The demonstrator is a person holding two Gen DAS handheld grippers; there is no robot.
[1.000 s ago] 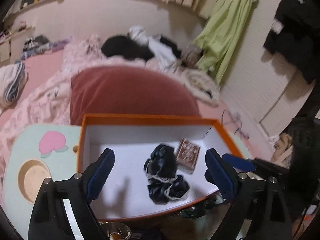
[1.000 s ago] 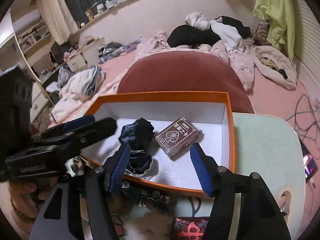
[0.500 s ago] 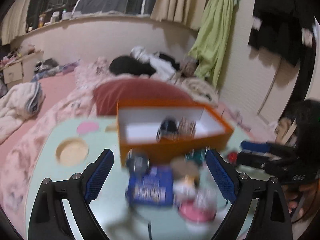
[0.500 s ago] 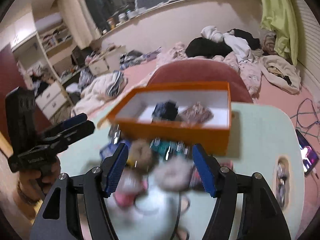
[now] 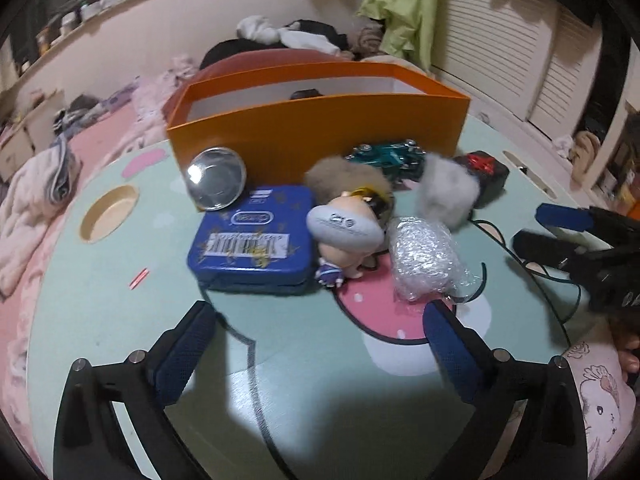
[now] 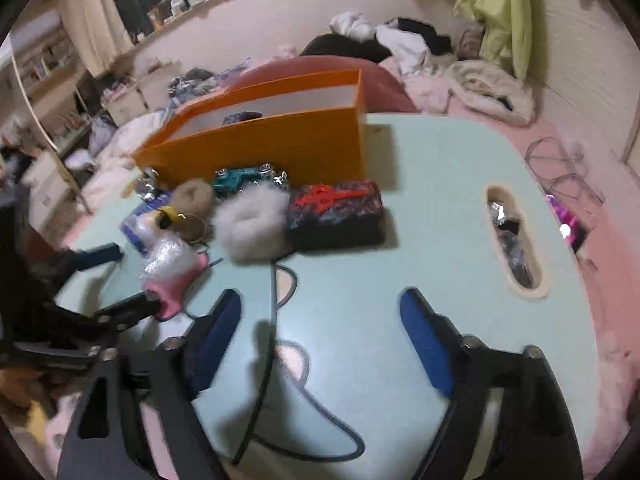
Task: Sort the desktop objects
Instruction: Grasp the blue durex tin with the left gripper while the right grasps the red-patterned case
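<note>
Left tool (image 5: 320,344) spread wide, blue pads apart, gripping nothing, low over the mint bench (image 5: 100,312). Right tool (image 6: 320,332) likewise spread and bare, above a dark cable (image 6: 272,300). At 12 o'clock of the left view, orange box (image 5: 320,136) upright on the bench, something dark just showing inside. Against its front wall at 11 o'clock, a round silver tin (image 5: 216,180); just below that, a blue tin (image 5: 252,240). Touching the blue tin's right edge, a small figurine (image 5: 346,232), then a bubble-wrapped bundle (image 5: 424,260). Behind these, brown pom-pom (image 5: 344,178), grey pom-pom (image 5: 446,188), teal toy car (image 5: 388,156) and a black case with red emblem (image 6: 336,208) at 1 o'clock.
</note>
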